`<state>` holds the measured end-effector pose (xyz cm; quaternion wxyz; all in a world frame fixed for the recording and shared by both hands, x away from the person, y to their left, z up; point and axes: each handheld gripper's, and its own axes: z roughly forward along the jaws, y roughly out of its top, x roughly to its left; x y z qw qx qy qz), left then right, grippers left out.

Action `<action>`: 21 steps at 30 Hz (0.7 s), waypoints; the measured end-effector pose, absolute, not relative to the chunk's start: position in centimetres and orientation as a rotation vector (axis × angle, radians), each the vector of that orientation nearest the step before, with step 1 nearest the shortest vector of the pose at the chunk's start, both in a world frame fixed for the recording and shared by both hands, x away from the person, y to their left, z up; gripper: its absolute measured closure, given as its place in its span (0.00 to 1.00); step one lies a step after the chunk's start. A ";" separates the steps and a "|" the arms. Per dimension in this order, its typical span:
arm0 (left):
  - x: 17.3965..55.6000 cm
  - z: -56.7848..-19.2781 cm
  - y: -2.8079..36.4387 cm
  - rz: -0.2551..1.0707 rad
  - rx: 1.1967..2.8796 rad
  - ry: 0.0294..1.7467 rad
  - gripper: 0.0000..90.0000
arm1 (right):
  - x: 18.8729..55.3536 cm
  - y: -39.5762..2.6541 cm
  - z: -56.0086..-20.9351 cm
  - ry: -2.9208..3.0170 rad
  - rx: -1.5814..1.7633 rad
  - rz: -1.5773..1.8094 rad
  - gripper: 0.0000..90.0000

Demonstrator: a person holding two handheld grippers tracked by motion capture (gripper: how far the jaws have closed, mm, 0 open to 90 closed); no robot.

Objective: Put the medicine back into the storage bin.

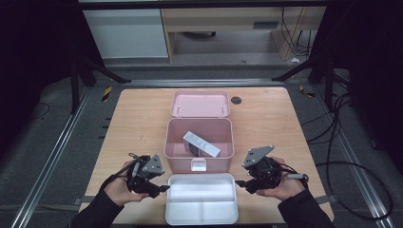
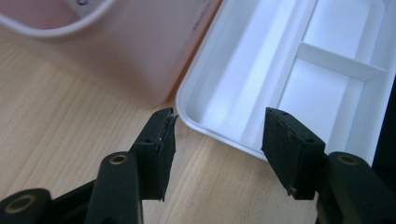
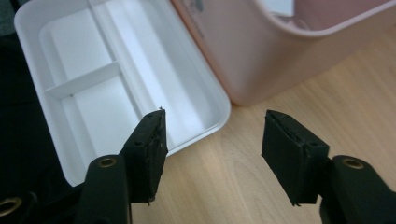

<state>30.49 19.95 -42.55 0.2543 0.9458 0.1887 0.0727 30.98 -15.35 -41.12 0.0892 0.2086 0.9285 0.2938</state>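
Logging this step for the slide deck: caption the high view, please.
Two open hand-held grippers, left and right, flank a white divided tray before an open pink box.

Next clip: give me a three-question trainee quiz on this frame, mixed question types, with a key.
1. True or false: the left gripper is shut on the white tray.
2. What lies inside the pink box? A) a pair of scissors B) a small white carton C) a sponge
3. Fill in: the pink lid lies on the table on the box's ____ side from the person.

Key: 1. False; its jaws stand apart beside the tray's corner, as do the right gripper's. 2. B. 3. Far.
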 end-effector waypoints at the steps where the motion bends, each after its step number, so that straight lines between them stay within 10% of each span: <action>1: 30.4 -42.7 19.7 0.192 2.578 0.506 0.50 | 30.9 -15.2 -41.4 2.774 0.606 0.862 0.47; 21: 29.9 -46.4 16.2 0.110 2.745 0.387 0.62 | 30.4 -10.9 -45.9 2.985 0.421 0.641 0.69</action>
